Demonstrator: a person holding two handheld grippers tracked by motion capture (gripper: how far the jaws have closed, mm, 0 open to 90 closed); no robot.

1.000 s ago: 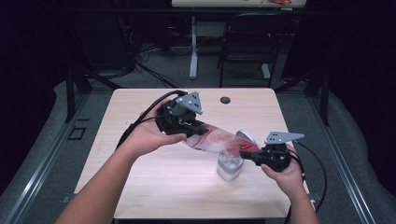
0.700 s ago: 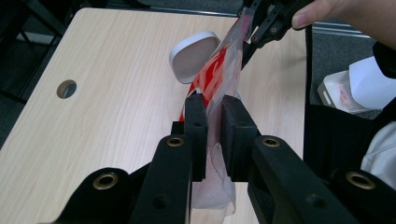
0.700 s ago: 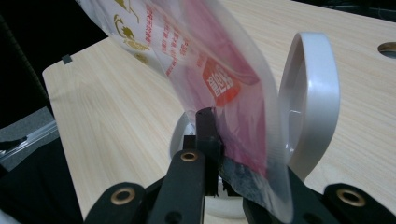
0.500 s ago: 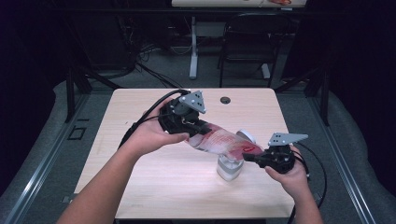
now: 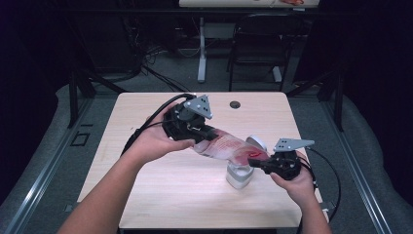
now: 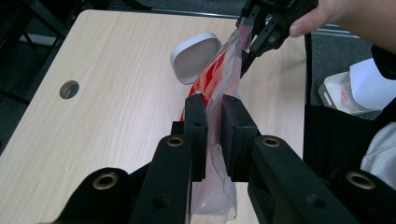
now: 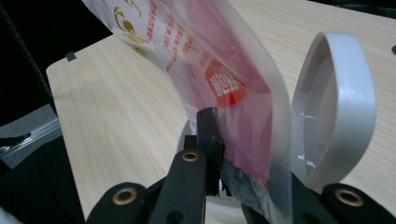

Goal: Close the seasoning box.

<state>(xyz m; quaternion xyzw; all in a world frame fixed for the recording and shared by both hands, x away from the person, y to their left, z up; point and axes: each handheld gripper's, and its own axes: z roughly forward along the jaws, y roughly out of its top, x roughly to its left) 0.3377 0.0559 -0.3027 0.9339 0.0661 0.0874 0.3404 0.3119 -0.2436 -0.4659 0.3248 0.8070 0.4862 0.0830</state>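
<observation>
A clear plastic pouch (image 5: 227, 146) with red print hangs stretched between both grippers, slanting down to the right. My left gripper (image 5: 208, 137) is shut on its upper clear end; in the left gripper view the two pads pinch the pouch (image 6: 219, 77) at my left gripper (image 6: 214, 122). My right gripper (image 5: 254, 161) is shut on the pouch's lower red corner, just above a white tub (image 5: 239, 176) with its hinged lid (image 5: 257, 142) open. In the right gripper view the pouch (image 7: 210, 70) hides one jaw of my right gripper (image 7: 236, 161), and the lid (image 7: 343, 107) stands to the right.
The wooden table (image 5: 146, 195) has a round cable hole (image 5: 235, 104) near its far edge. Black cables trail from both grippers. A chair (image 5: 255, 53) and a desk leg stand beyond the table. Dark floor surrounds the table.
The right hand shifted slightly to the right and back, still gripping the pouch corner. The left hand and the pouch's upper end stayed put.
</observation>
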